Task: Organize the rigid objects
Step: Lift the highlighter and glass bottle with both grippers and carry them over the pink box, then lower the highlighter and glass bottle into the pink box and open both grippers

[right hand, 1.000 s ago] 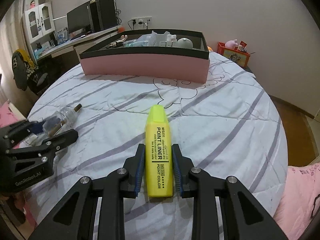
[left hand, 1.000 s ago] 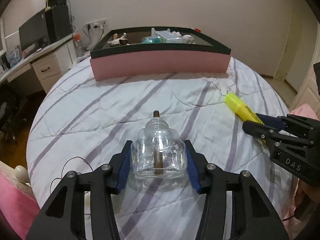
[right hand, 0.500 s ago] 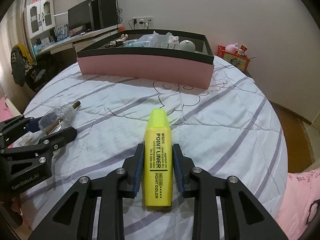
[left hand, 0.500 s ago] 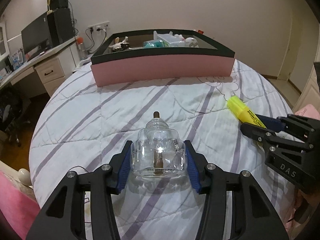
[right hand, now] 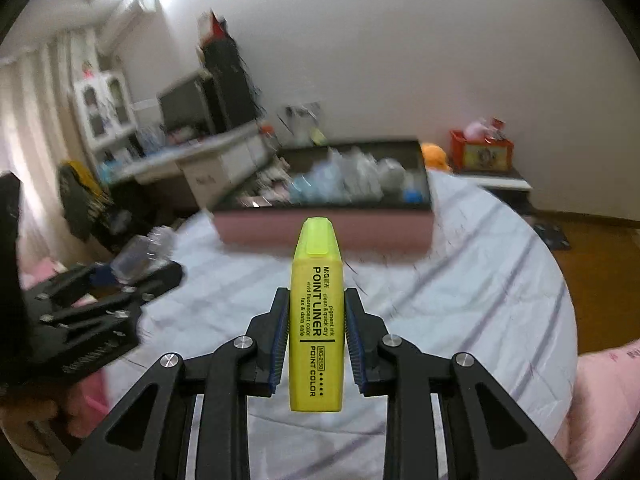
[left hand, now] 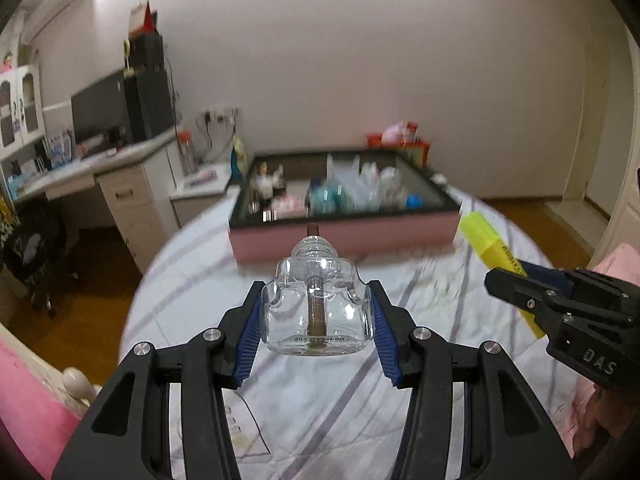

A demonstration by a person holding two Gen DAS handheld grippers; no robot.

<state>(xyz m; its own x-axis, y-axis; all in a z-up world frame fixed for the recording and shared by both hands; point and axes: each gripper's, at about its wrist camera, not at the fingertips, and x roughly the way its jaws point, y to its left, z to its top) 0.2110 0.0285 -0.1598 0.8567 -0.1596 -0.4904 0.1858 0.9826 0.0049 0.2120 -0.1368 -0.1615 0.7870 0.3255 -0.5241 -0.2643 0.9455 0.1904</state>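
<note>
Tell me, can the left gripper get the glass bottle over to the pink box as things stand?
Probably yes. The left gripper is shut on the glass bottle, and only bare bedspread lies between it and the pink box. The right gripper sits off to the side.

clear glossy bottle (left hand: pixel 318 312), matt plastic highlighter (right hand: pixel 317 316)

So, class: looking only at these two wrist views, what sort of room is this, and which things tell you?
Most likely a bedroom that doubles as a study: a quilted bedspread covers the surface below, a desk with a monitor lines the wall, and soft toys sit nearby.
</note>
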